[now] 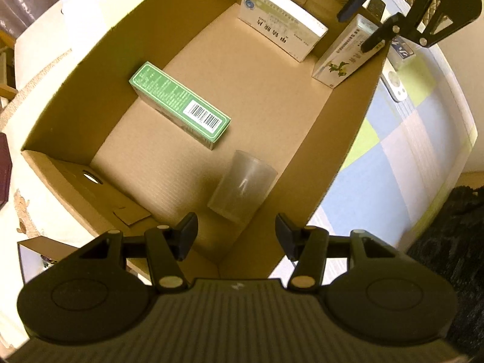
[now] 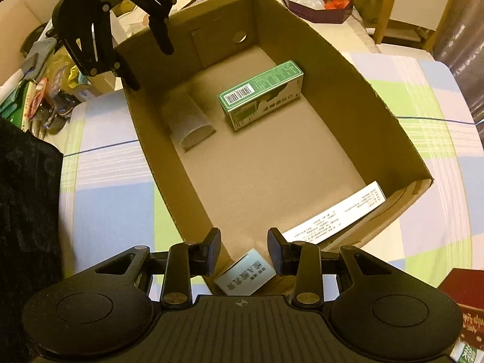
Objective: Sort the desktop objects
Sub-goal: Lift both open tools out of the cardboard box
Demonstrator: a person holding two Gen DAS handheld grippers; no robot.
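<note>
- Black fingers of the left gripper fill the bottom of the left wrist view, parted, with nothing between them; they hang over the near end of the cardboard box.
- Just beyond those fingers a clear plastic cup lies on its side on the box floor, free of any grip.
- Further in, a green carton lies flat near the middle of the floor, barcode up.
- At the far end a white medicine box leans against the end wall, and a narrower box with a green plant print stands tilted in the corner beside it.
- Over that corner sits the right gripper, its fingers parted; the narrow box top shows below and between them, but no pad appears to press on it, so it looks released.
- Outside the box, on the checked cloth, a white remote-like object lies close to the box wall, along with other items too blurred to name.
- Judgement: both grippers have dropped their loads in the box and this step is a release and lift-off.
- Next move calls for lifting clear of the box walls, then reaching out to an item left on the cloth and opening wide enough to straddle it.
</note>
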